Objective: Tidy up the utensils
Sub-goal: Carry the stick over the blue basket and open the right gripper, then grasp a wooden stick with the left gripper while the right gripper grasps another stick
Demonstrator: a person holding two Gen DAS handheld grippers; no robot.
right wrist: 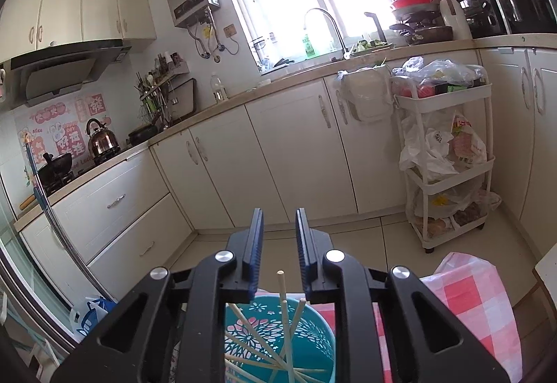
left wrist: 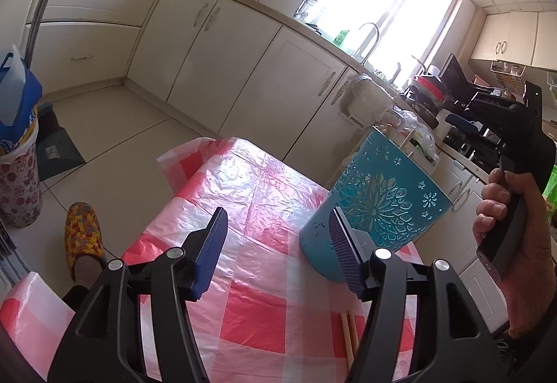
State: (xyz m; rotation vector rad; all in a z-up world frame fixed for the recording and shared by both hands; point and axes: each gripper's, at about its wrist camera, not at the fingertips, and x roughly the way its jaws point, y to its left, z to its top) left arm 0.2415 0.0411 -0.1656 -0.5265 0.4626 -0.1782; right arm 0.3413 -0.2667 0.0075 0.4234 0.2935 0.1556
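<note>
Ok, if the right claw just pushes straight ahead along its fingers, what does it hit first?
Probably nothing close: the right claw sits above the teal chopstick holder and points over open floor toward the lower cabinets; depth is uncertain.

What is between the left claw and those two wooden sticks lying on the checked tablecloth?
Nothing visible. The left gripper is open above the red-and-white checked plastic tablecloth, and the pair of pale wooden chopsticks lies on it just below the right finger, uncovered. The teal cut-out utensil holder stands beyond them, not between.
</note>
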